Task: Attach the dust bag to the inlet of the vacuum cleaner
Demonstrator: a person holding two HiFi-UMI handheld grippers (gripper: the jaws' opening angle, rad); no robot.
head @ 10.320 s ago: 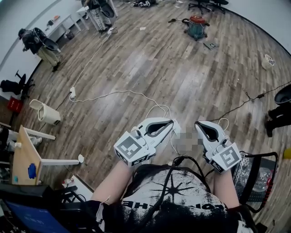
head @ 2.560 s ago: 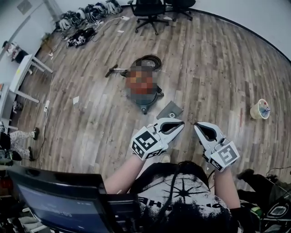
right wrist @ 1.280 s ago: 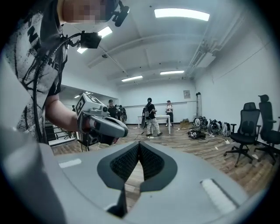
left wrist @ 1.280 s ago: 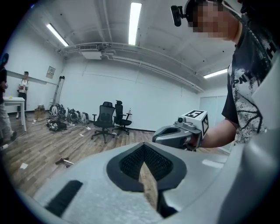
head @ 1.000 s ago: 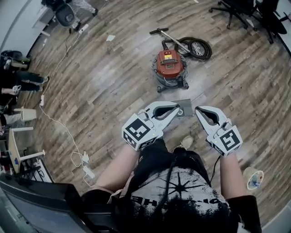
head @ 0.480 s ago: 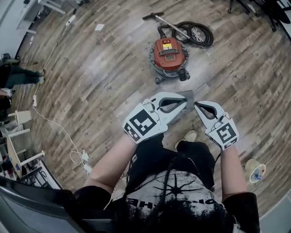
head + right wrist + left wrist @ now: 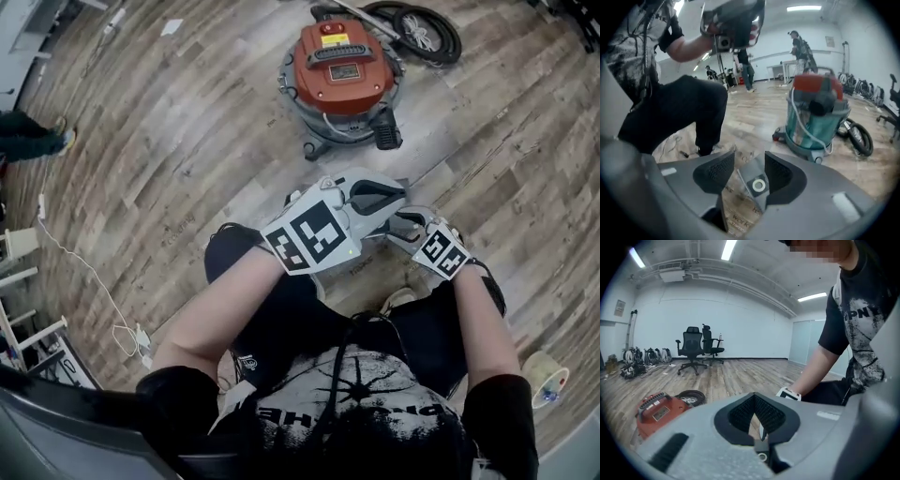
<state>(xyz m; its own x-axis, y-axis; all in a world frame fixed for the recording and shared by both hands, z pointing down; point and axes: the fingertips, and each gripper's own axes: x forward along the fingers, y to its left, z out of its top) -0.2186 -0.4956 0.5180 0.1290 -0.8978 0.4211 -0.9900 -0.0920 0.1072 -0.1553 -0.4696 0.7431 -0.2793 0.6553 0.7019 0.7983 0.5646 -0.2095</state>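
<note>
Left gripper (image 7: 401, 195): jaws closed, empty, lower than before.
Right gripper (image 7: 398, 231): jaws just opening, dust bag (image 7: 747, 173) between them, ungripped.
Vacuum cleaner (image 7: 342, 70): twelve o'clock, nearer now.

We log a wood-plank floor (image 7: 187, 141). The vacuum cleaner (image 7: 342, 80) stands on it, its coiled hose (image 7: 427, 28) just beyond. The dust bag (image 7: 749, 177) lies flat nearby. White cable (image 7: 70, 267) at left, tape roll (image 7: 547, 378) at right.

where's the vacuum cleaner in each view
Head view: vacuum cleaner at top centre, seen from above.
Left gripper view: vacuum cleaner at lower left, red lid showing.
Right gripper view: vacuum cleaner right of centre, side on.
Shared landmark: the coiled black hose lying beside it.
</note>
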